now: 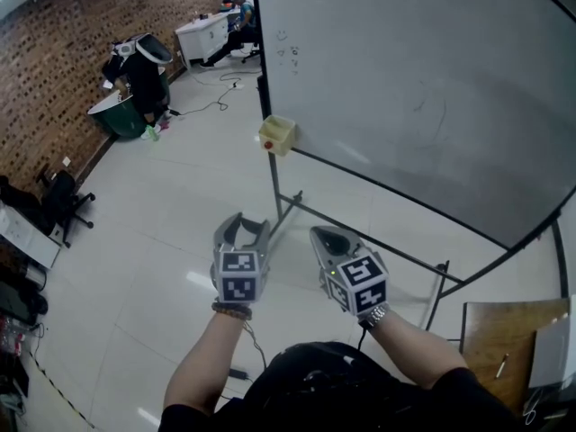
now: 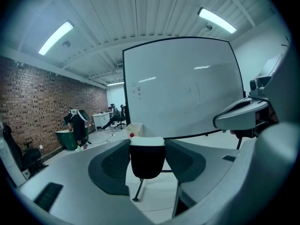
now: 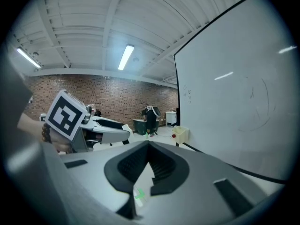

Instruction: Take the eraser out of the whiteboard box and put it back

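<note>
A pale yellow whiteboard box (image 1: 277, 135) hangs at the lower left corner of the whiteboard (image 1: 423, 70), with a small red thing on its front. The box also shows ahead in the left gripper view (image 2: 135, 129) and in the right gripper view (image 3: 180, 134). My left gripper (image 1: 245, 224) is held out in front of the board's stand, some way short of the box. It is shut on the eraser (image 2: 146, 159), a black block with a white top that fills the gap between both pads. My right gripper (image 1: 329, 240) hovers beside it to the right, jaws shut and holding nothing.
The whiteboard stand's legs and lower bar (image 1: 290, 207) stand on the white floor just ahead. A wooden table (image 1: 500, 336) is at the lower right. A person in dark clothes (image 1: 144, 75) bends over a green bin at the far left by the brick wall. Cables (image 1: 211, 106) lie on the floor.
</note>
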Demonstrator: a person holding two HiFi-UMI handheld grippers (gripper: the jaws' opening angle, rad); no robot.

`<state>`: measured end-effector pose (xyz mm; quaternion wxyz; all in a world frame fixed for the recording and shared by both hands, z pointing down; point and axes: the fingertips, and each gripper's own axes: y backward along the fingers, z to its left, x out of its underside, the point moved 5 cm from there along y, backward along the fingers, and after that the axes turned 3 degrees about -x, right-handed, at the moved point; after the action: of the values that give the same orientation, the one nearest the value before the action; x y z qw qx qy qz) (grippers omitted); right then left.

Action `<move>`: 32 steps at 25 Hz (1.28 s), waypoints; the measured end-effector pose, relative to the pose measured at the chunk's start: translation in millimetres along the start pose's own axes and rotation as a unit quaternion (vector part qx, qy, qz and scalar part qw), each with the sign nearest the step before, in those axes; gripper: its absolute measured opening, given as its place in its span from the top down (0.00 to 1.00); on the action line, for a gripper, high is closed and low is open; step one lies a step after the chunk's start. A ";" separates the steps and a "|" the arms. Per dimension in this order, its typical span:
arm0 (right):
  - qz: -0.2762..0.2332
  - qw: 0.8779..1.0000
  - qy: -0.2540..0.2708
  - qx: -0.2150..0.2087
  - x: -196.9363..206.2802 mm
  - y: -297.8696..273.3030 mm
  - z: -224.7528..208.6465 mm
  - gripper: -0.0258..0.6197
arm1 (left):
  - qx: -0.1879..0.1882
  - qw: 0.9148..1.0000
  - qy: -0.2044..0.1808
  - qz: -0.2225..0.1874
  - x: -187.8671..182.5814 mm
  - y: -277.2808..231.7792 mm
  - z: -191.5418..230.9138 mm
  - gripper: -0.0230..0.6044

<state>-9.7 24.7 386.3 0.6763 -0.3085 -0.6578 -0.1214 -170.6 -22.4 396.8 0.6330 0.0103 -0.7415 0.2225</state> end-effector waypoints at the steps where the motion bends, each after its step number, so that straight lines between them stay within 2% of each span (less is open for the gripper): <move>1: 0.001 1.000 0.000 -0.001 0.6 1.8 -1.9 0.93 | -0.001 1.000 0.000 0.001 0.0 -0.3 -3.0 0.61; 12: 0.004 1.000 -0.001 -0.008 6.9 17.9 -27.1 0.93 | -0.006 1.000 -0.003 -0.001 -6.2 -9.8 -31.3 0.61; 32: -0.001 1.000 -0.001 -0.011 7.0 18.8 -44.4 0.93 | -0.007 1.000 0.003 0.005 -7.1 -19.3 -41.1 0.61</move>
<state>38.0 15.4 390.6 0.6719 -0.3158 -0.6575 -0.1286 -125.1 -27.6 400.3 0.6342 0.0008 -0.7411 0.2204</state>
